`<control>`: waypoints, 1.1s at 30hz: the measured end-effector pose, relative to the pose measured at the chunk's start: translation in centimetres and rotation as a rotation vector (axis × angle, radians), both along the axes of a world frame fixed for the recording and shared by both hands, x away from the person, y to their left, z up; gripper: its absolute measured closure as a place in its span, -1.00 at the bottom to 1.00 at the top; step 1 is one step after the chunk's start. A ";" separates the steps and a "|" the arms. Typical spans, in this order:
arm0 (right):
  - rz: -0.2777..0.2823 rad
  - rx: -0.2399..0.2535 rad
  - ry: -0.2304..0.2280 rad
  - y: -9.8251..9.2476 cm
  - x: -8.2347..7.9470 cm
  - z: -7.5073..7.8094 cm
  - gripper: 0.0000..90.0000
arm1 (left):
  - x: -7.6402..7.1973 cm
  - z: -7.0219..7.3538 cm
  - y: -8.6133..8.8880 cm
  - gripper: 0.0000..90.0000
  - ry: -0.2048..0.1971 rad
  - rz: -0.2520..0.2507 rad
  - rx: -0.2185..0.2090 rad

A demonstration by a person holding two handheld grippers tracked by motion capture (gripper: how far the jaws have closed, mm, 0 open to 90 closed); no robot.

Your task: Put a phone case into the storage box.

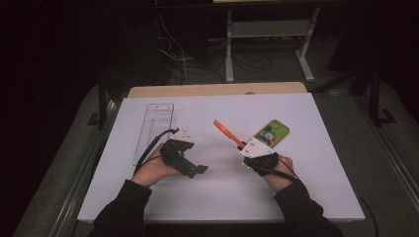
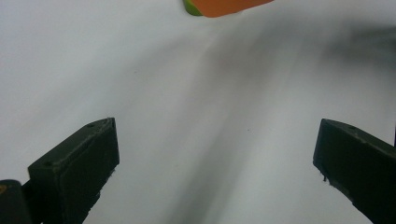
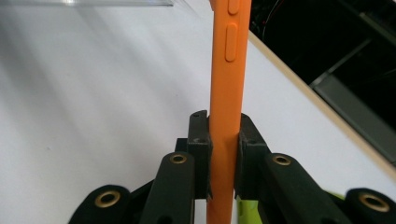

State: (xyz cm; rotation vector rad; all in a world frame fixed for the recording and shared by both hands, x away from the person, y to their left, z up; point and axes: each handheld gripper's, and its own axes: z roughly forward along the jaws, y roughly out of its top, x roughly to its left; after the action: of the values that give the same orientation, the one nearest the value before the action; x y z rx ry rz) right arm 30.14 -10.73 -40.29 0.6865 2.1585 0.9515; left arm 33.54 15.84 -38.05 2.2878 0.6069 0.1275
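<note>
An orange phone case is held edge-on a little above the white table, with my right gripper shut on its lower part. In the right gripper view the two black jaws of the right gripper press on both sides of the orange case, whose side buttons face the camera. A green phone case with a cartoon print lies flat just right of that gripper. My left gripper rests low at the table's left middle. Its jaws stand wide apart around nothing.
A clear plastic tray lies lengthwise at the left, behind the left hand. The table's wooden far edge borders a dark floor with cables and a shelf frame. Bare white surface lies between the two hands.
</note>
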 end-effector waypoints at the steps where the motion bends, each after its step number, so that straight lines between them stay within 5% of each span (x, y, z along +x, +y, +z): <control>1: 0.000 0.016 0.013 -0.1 0.1 0.0 0.73 | 0.0 0.0 0.0 -1.00 0.002 0.003 -0.002; 8: -0.034 0.172 0.158 -1.2 1.0 0.1 0.73 | 0.0 0.0 0.0 -1.00 -0.002 0.001 0.001; 19: -0.069 0.380 0.292 -2.6 1.8 -0.1 0.73 | 0.3 0.1 0.3 -1.00 -0.005 0.011 0.004; 33: -0.076 0.407 0.297 -2.6 1.6 -0.1 0.73 | 1.4 0.7 -0.2 -1.00 0.010 0.122 -0.123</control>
State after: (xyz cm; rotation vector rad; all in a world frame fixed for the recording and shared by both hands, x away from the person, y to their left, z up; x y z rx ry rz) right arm 31.75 -13.35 -40.36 1.1599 2.1856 1.3347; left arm 34.92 15.62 -37.33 2.1339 0.7396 0.1340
